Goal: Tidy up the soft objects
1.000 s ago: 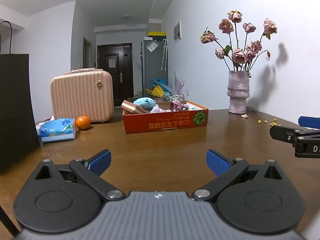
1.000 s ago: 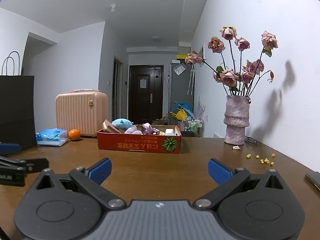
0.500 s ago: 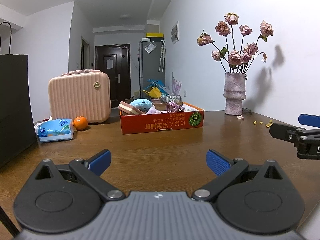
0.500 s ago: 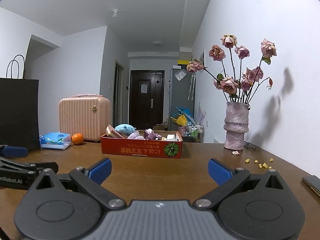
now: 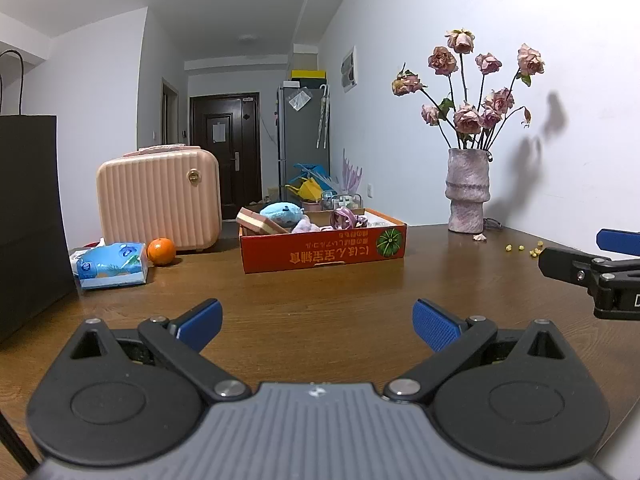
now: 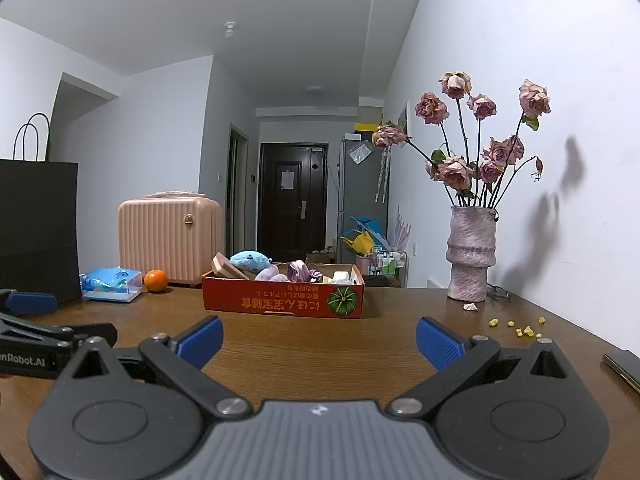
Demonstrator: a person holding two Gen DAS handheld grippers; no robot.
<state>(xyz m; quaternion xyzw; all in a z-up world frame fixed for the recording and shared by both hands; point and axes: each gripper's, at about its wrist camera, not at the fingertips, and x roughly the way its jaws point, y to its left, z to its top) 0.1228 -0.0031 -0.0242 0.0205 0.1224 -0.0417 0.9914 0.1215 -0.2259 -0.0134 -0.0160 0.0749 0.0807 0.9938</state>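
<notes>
A red cardboard box (image 5: 324, 250) (image 6: 280, 298) stands mid-table. It holds a blue plush (image 5: 282, 213) (image 6: 250, 260), a purple soft bundle (image 5: 344, 218) (image 6: 300, 271), a lilac soft piece (image 6: 267, 275) and a tan box-like item (image 5: 260, 222). My left gripper (image 5: 318, 320) is open and empty, low over the near table. My right gripper (image 6: 318, 336) is open and empty, also well short of the box. Each gripper shows at the edge of the other's view.
A pink suitcase (image 5: 160, 198), an orange (image 5: 161, 251) and a blue tissue pack (image 5: 112, 265) sit at the left. A black paper bag (image 5: 28, 216) stands far left. A vase of dried roses (image 5: 468, 192) stands right, with yellow crumbs (image 6: 520, 328) and a phone (image 6: 624, 366) near it.
Both grippers have drawn back and tilted up a little, so the box looks smaller and farther. Jaws stay open.
</notes>
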